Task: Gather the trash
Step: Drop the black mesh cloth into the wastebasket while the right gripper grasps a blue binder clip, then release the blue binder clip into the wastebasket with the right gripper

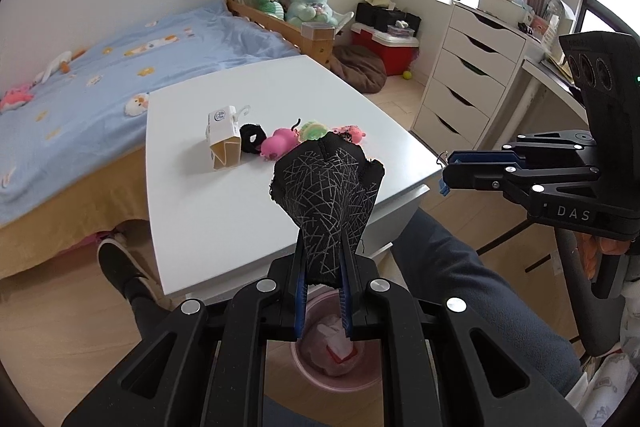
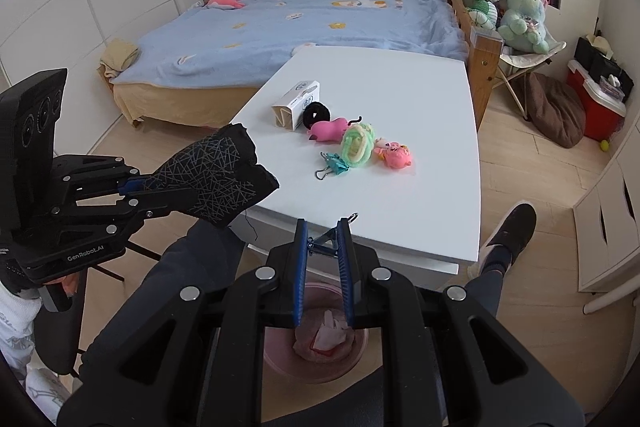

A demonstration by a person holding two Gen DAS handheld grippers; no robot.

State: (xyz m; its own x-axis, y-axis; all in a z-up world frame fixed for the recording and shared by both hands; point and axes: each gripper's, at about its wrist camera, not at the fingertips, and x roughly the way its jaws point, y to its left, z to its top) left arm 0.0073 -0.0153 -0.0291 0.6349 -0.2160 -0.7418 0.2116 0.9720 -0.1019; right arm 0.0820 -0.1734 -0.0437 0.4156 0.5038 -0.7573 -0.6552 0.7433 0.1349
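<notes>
My left gripper [image 1: 323, 259] is shut on a black glove with grey line pattern [image 1: 329, 195], held above the floor near the table's front edge; it also shows in the right wrist view [image 2: 216, 175]. My right gripper [image 2: 323, 231] is shut on a small metal binder clip [image 2: 325, 242]. A pink trash bin [image 1: 336, 363] with crumpled paper sits on the floor below both grippers, also in the right wrist view [image 2: 320, 347]. On the white table [image 2: 400, 195] lie a small carton [image 2: 298, 103], a black ring, pink toys, a green hair tie [image 2: 357, 144] and a teal clip [image 2: 334, 163].
A bed with blue cover [image 2: 304, 23] stands behind the table. White drawers [image 1: 464, 75] and a desk are on the right. The person's legs and shoes [image 2: 508, 235] flank the bin. Plush toys, a red cooler [image 1: 384, 47] and a brown cushion lie beyond.
</notes>
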